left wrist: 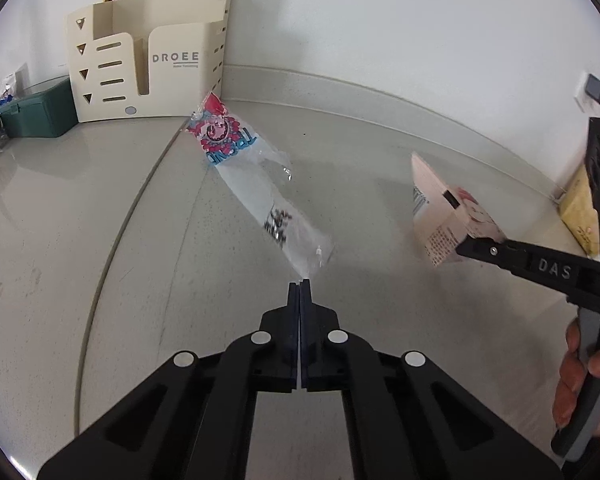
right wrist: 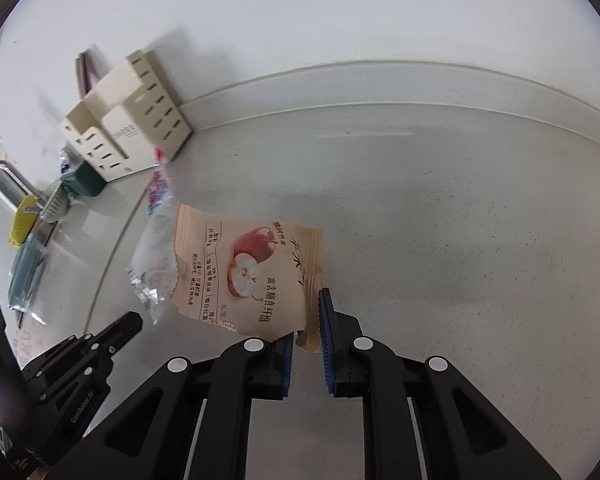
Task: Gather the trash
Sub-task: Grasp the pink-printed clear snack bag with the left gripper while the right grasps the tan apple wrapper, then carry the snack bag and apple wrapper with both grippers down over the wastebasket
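Over a pale grey desk (left wrist: pixel 100 220) backed by a white wall, holding up two pieces of trash at once, one per hand. Leaving a cream organizer (left wrist: pixel 148 60) and a green box (left wrist: pixel 36 114) parked at the far left against the wall, well apart from the work.

Clamping the left tongs (left wrist: pixel 300 284) fully together on the bottom corner of a clear wrapper (left wrist: pixel 252 184), so that its printed red and blue end is standing up and away, clear of the desk. Pinching only the corner, probably because thin film offers no firmer edge.

Gripping a packet (right wrist: pixel 244 272) printed with an apple by its lower corner in the right tongs (right wrist: pixel 306 320). Showing a narrow gap between the blue pads, with the folded corner lying between them. Judging it a hold all the same, since the packet is hanging tilted above its own shadow with nothing else under it. Keeping it just beside the wrapper, slightly overlapping in the right wrist view, though not clearly touching.

Seeing no bin or bag in either view. Judging both pickups done and the carrying step next. Watching the packet most: held by so small a fold, likely to slip on a quick swing. Expecting the wrapper to flutter rather than drop, being light and firmly nipped.
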{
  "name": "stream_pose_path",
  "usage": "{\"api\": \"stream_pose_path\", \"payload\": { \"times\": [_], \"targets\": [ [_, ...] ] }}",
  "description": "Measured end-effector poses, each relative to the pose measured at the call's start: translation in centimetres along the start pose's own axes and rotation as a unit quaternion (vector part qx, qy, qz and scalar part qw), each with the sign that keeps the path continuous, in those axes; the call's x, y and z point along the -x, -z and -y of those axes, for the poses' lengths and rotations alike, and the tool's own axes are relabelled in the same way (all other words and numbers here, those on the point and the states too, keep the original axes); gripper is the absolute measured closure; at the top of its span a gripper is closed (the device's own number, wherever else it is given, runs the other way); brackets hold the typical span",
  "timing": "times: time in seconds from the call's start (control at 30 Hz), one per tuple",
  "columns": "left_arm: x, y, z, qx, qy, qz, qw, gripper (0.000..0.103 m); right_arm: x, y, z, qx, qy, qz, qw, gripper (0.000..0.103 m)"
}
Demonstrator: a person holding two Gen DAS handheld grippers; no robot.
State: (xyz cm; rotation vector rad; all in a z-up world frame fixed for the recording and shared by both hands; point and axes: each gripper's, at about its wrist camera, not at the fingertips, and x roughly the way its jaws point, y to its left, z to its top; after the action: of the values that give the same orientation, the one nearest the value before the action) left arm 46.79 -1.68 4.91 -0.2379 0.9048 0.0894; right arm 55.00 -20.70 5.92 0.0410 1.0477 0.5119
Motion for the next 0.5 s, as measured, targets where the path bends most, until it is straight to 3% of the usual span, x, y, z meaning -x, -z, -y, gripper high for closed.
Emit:
{"api": "stream_pose_path", "payload": {
  "times": [0.23,0.3,0.33,0.37,0.43,0.5],
  "targets": [
    [3.6,0.4,-1.0,-0.012,0.022,0.009,0.9996,0.1,2.3,1.5,-1.5,0.019,0.0,0.022,1.0,0.087],
    [3.7,-0.8,-0.5,-0.008,0.024,0.012,0.9996,0.081,2.1,1.5,-1.1,0.01,-0.004,0.02,1.0,0.087],
    [3.6,-1.6,0.0,-0.007,0.013,0.018,0.9997,0.039,1.9,1.6,-0.9,0.006,-0.005,0.019,1.0,0.087],
    [3.4,-1.9,0.1,-0.002,-0.004,0.025,0.9997,0.014,1.7,1.5,-0.9,0.005,-0.005,0.017,1.0,0.087],
    [2.2,-2.8,0.2,0.004,-0.033,0.03,0.999,0.021,1.5,1.3,-0.7,0.003,-0.005,0.017,1.0,0.087],
    [0.0,-4.0,-0.1,0.015,-0.051,0.004,0.9986,0.026,1.4,1.0,-0.6,0.001,-0.006,0.017,1.0,0.087]
  ]
}}
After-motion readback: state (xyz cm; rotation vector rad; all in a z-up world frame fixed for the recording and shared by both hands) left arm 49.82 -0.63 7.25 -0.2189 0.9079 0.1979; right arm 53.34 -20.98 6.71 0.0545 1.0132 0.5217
